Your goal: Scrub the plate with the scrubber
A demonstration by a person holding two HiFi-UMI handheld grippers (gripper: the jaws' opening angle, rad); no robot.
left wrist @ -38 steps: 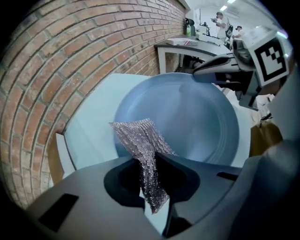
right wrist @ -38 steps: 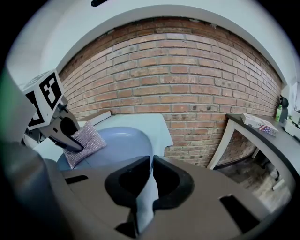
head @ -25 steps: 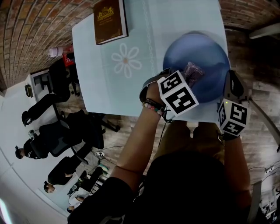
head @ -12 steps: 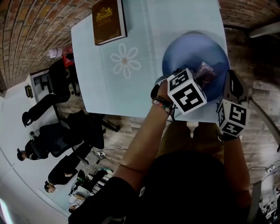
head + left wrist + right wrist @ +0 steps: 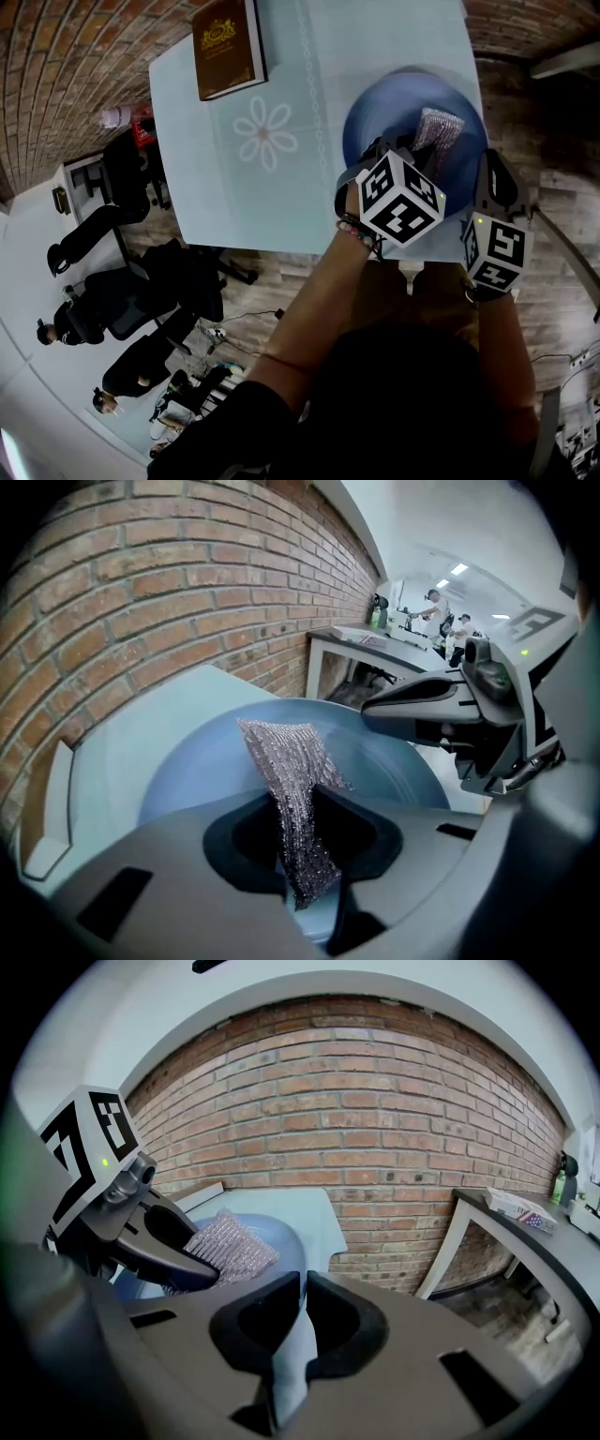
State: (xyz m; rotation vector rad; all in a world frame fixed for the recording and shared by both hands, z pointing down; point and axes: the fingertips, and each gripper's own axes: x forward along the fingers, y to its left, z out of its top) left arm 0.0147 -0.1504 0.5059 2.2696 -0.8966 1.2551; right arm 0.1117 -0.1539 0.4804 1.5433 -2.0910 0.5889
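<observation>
Red brick wall (image 5: 375,1101), wood plank floor (image 5: 272,286), black office chairs (image 5: 141,295), side desk (image 5: 349,641)

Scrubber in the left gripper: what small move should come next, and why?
Probably press the scrubber down and drag it across the plate. The left gripper is shut on the scrubber, whose free end reaches over the plate's middle, and the right gripper seems to pinch the rim, steadying the plate.
</observation>
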